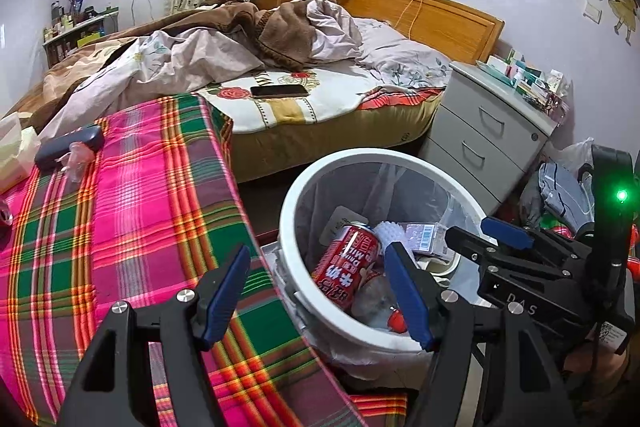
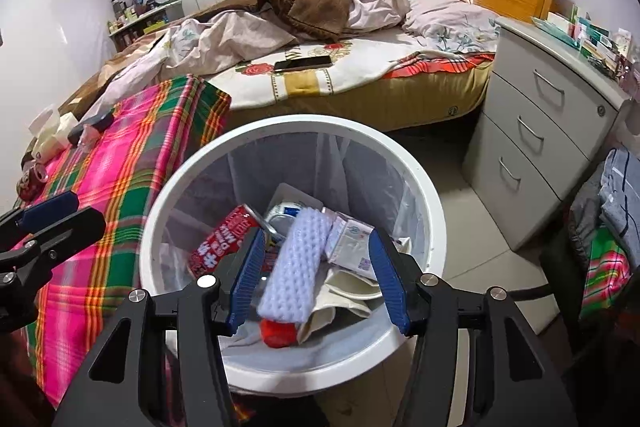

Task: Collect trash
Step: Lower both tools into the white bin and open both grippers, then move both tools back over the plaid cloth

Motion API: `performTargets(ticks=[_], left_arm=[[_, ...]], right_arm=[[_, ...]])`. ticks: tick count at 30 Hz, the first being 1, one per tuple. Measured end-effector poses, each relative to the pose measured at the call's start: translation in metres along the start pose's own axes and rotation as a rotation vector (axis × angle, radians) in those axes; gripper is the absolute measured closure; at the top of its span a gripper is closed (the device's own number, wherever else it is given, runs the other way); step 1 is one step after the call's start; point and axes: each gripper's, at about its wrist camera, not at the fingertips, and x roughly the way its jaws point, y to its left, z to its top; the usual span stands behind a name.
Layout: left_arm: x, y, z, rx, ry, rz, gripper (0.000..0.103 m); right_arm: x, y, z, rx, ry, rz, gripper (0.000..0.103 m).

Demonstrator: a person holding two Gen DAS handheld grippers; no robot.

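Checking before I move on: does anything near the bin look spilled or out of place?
Nothing spilled. The white round trash bin holds the red can and white sponge. A second red can lies on the pink-green plaid cloth, uncollected.

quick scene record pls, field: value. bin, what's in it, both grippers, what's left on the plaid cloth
bin: white trash bin, clear liner, on floor beside plaid cloth
contents: red can, white bumpy sponge, paper packets, red cap
left gripper: open, empty, over the bin's near rim
right gripper: open, empty, above bin
left on cloth: dark case, crumpled clear plastic, another red can
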Motion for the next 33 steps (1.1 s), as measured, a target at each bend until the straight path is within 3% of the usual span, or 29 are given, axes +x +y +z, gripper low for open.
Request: performTargets(ticks=[11,20,33], left_arm=[[-0.027,0.031,-0.010,-0.041,-0.038,0.052,0.031],[-0.053,0.069,-0.021,-0.072,-0.083,0.150,0.031],[-0.079,0.140,-0.036,-0.148,-0.109,0.225,0.031]], right_arm=[[-0.009,0.026,0.001,-0.014,-0.035,0.045,0.047],[-0.016,0.067,0.003,-0.054,-0.070,0.109,0.047],[-0.002,0.131,0.011,-0.113,-0.076,0.189,0.047]])
